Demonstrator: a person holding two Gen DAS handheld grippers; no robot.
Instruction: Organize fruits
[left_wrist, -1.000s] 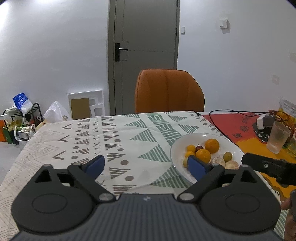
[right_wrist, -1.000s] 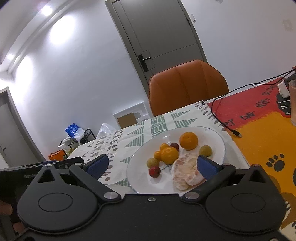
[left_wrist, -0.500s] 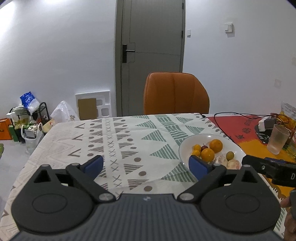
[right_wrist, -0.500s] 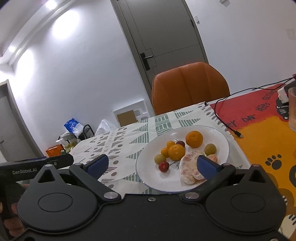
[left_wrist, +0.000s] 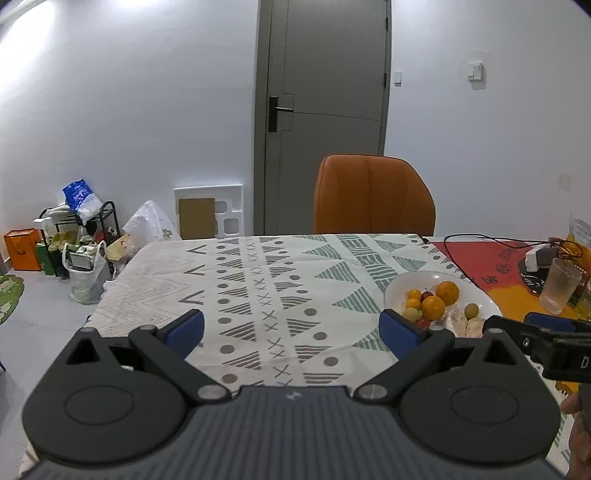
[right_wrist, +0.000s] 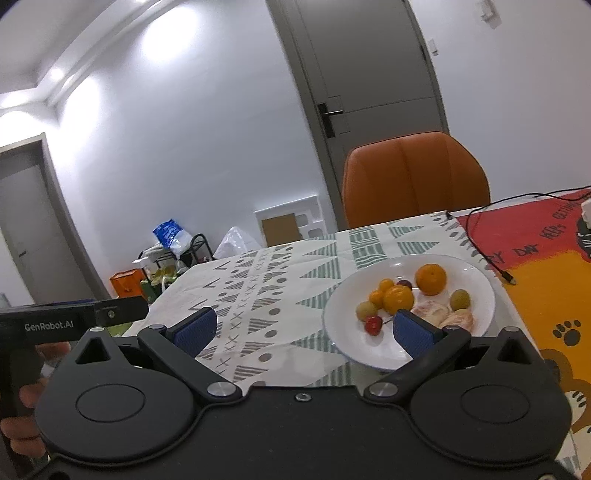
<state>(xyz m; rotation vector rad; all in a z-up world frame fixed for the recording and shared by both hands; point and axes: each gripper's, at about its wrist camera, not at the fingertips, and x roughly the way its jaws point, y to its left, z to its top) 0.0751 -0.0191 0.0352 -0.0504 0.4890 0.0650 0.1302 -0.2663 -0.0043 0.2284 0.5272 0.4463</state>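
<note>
A white plate (right_wrist: 476, 275) sits on the patterned tablecloth and holds several fruits: a large orange (right_wrist: 430, 279), a smaller orange (right_wrist: 398, 299), a green fruit (right_wrist: 460, 299), a red cherry (right_wrist: 373, 325) and peeled citrus pieces (right_wrist: 432, 311). The plate also shows in the left wrist view (left_wrist: 410, 282). My right gripper (right_wrist: 304, 330) is open and empty, in front of the plate's near left rim. My left gripper (left_wrist: 291, 328) is open and empty over the cloth, left of the plate.
An orange chair (left_wrist: 373, 195) stands at the table's far side. A black cable (right_wrist: 480, 236) and a red-orange mat (right_wrist: 546, 280) lie right of the plate. A glass (left_wrist: 559, 285) stands at the right. Bags and a rack (left_wrist: 85, 236) stand on the floor at left.
Both grippers have drawn back and risen from the plate, so it looks smaller and farther. Both stay open and empty.
</note>
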